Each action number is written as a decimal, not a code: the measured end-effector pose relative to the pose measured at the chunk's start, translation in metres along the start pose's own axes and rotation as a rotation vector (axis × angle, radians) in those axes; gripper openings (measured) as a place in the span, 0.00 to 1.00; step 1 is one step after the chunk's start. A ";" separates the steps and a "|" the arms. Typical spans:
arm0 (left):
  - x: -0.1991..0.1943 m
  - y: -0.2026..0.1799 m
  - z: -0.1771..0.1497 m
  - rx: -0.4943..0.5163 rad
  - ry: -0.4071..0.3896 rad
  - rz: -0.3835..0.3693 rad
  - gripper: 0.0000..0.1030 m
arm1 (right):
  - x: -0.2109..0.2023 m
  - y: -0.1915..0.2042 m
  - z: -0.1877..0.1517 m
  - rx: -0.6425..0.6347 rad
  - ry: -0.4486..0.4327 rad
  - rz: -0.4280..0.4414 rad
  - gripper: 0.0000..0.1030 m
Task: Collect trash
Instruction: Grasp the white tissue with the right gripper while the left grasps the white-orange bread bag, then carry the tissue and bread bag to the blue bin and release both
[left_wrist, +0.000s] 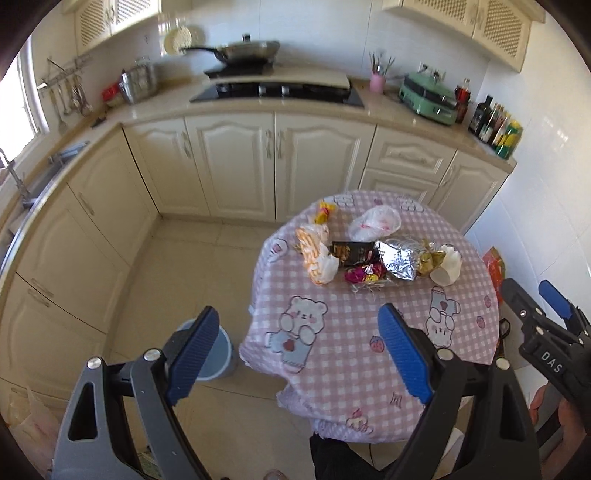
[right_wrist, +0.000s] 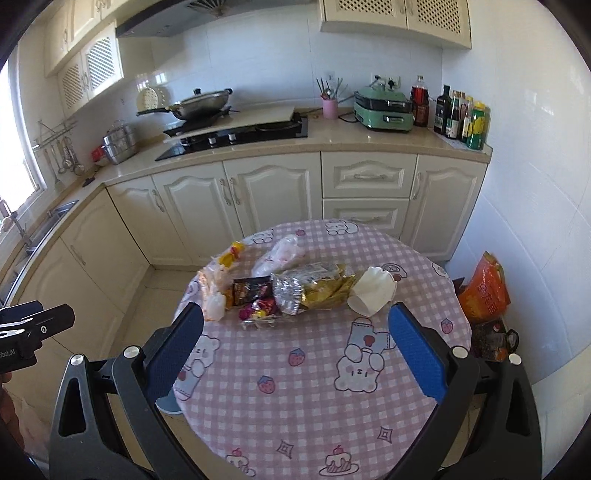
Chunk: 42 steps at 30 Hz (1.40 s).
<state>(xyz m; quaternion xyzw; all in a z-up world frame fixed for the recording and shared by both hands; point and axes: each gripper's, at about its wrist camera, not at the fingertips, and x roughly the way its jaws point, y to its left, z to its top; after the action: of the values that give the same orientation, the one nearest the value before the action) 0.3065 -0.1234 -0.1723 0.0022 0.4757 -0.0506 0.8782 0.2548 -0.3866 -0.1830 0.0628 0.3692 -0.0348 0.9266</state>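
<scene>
A heap of trash lies on the round table (left_wrist: 369, 354) (right_wrist: 314, 398) with a pink checked cloth: a silver foil bag (left_wrist: 397, 258) (right_wrist: 290, 291), a crushed white paper cup (left_wrist: 448, 266) (right_wrist: 373, 290), a black wrapper (left_wrist: 352, 253) (right_wrist: 249, 290), an orange-and-white bag (left_wrist: 314, 251) (right_wrist: 214, 291), a clear plastic bag (left_wrist: 375, 223) (right_wrist: 282, 254), a yellow wrapper (left_wrist: 324, 212) (right_wrist: 231, 253). My left gripper (left_wrist: 299, 354) is open, above the table's near left edge. My right gripper (right_wrist: 295, 350) is open, short of the heap. A grey bin (left_wrist: 218, 354) stands on the floor left of the table.
Cream kitchen cabinets and a counter with a hob (right_wrist: 236, 138), a wok (right_wrist: 199, 101) and bottles (right_wrist: 461, 118) run behind the table. An orange bag (right_wrist: 484, 291) leans by the wall on the right. A sink (left_wrist: 44, 173) is at the left.
</scene>
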 end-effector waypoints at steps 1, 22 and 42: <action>0.015 -0.004 0.006 -0.001 0.020 0.003 0.84 | 0.012 -0.008 0.002 0.007 0.015 -0.005 0.94; 0.261 -0.016 0.066 -0.114 0.311 0.032 0.83 | 0.242 -0.165 -0.010 0.482 0.400 -0.077 0.85; 0.303 0.011 0.056 -0.173 0.361 -0.192 0.32 | 0.232 -0.142 0.010 0.444 0.352 -0.064 0.27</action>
<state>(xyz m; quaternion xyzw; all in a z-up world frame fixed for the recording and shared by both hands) 0.5187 -0.1421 -0.3957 -0.1093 0.6257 -0.0919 0.7669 0.4135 -0.5331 -0.3483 0.2574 0.5096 -0.1326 0.8103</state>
